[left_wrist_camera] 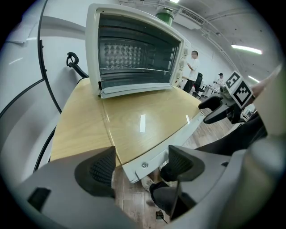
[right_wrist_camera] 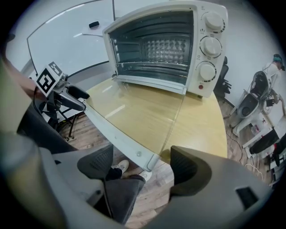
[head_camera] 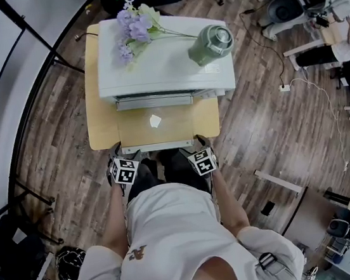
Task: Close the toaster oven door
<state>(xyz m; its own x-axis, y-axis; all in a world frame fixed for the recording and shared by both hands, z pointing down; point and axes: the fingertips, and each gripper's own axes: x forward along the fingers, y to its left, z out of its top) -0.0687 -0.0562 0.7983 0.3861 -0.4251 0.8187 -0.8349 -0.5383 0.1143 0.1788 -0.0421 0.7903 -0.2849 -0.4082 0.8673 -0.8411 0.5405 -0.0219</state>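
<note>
Head view looks down on the white, box-shaped toaster oven (head_camera: 165, 67) standing on the far half of the pale wooden surface (head_camera: 100, 114). Its glass door (head_camera: 168, 125) is dropped flat toward the person, so it is fully open and none of the closing is done. The left hand-held gripper (head_camera: 126, 154) sits at the door's near left corner and the right hand-held gripper (head_camera: 201, 143) at the near right one. Each has its jaws spread wide and grips nothing; the door's white front rail (left_wrist_camera: 185, 132) merely shows between the pads.

Standing here, I'd worry about the lift. If the pads close only on a rounded corner of that smooth rail, they may slip and let the door drop back. If one side rises ahead of the other, the door could twist on its hinges. A hard swing shut might also jolt the oven, and the bunch of purple artificial flowers (head_camera: 132, 30) and the round green vessel (head_camera: 211, 43) on its roof could slide off.

Only the head view shows those roof things whole. The right gripper view alone shows the three white knobs (right_wrist_camera: 210, 44). Both gripper views look into the cavity with its wire rack (left_wrist_camera: 129, 71), which the head view cannot see.
</note>
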